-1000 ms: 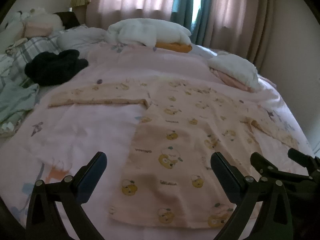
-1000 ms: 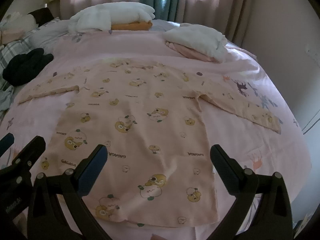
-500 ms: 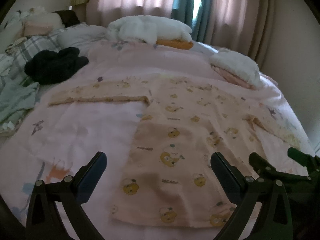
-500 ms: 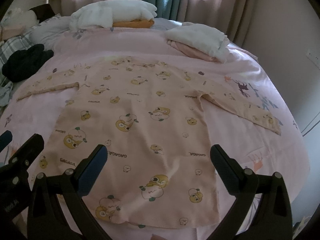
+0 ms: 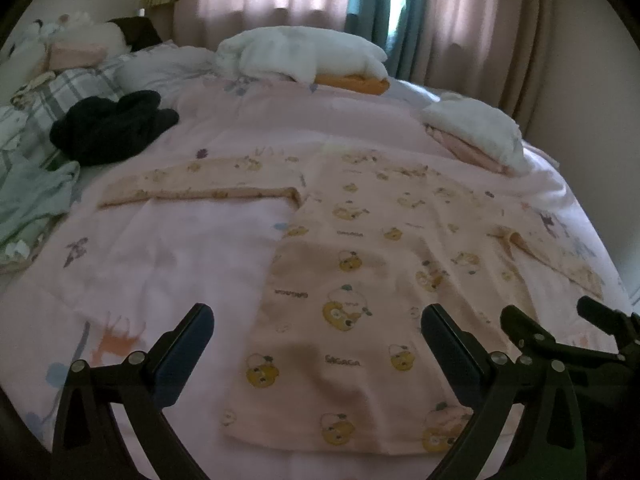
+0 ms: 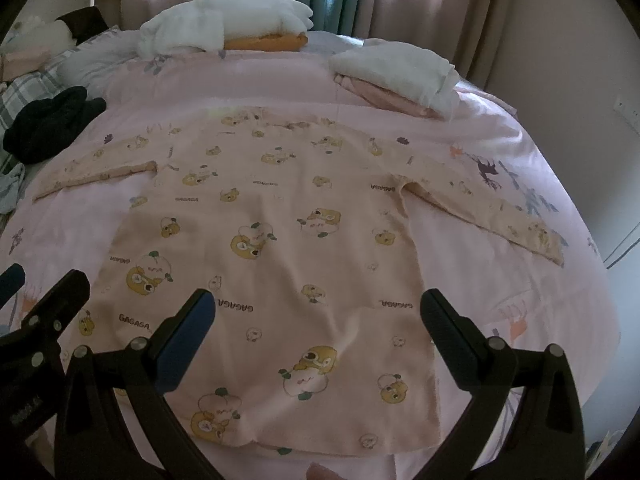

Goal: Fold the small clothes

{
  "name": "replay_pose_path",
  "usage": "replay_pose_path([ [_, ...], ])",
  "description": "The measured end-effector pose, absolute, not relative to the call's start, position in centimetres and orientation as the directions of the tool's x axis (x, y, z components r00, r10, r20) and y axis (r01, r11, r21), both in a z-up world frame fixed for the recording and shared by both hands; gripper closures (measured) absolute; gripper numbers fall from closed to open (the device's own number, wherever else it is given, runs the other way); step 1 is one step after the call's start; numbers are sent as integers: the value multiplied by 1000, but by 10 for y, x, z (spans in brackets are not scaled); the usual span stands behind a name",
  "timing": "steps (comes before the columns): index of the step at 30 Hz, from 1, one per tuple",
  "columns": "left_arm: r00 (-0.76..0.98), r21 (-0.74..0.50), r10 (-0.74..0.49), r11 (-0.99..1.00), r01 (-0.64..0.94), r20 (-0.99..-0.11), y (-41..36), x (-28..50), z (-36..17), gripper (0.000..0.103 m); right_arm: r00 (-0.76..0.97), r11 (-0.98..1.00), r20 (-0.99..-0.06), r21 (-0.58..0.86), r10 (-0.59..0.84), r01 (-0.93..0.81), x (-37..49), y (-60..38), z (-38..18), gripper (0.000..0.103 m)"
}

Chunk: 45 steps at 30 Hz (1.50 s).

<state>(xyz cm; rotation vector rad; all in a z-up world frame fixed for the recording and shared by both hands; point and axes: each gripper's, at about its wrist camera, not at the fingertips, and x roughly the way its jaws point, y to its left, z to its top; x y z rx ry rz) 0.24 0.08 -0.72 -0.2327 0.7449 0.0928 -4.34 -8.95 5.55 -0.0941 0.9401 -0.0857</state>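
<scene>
Pink bedding (image 5: 168, 248) carries one black garment (image 5: 108, 130) at left, one bear-print shirt (image 6: 280, 248) spread flat mid-bed, two folded stacks (image 6: 394, 74) behind. Left gripper (image 5: 316, 344) and right gripper (image 6: 318, 326) both gape wide, empty, above its hem.

Peach bear-print shirt (image 6: 280, 248) on pink animal-print sheet (image 5: 168, 248), black garment (image 5: 108, 130) beside
</scene>
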Motion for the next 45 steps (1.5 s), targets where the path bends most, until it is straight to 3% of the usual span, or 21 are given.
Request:
replay_pose_path([
  [45,722,-178,-13,972,-154,-692,1,2,-6,0,583,993,-806,-114,-102,15,-42,-91,55,0],
])
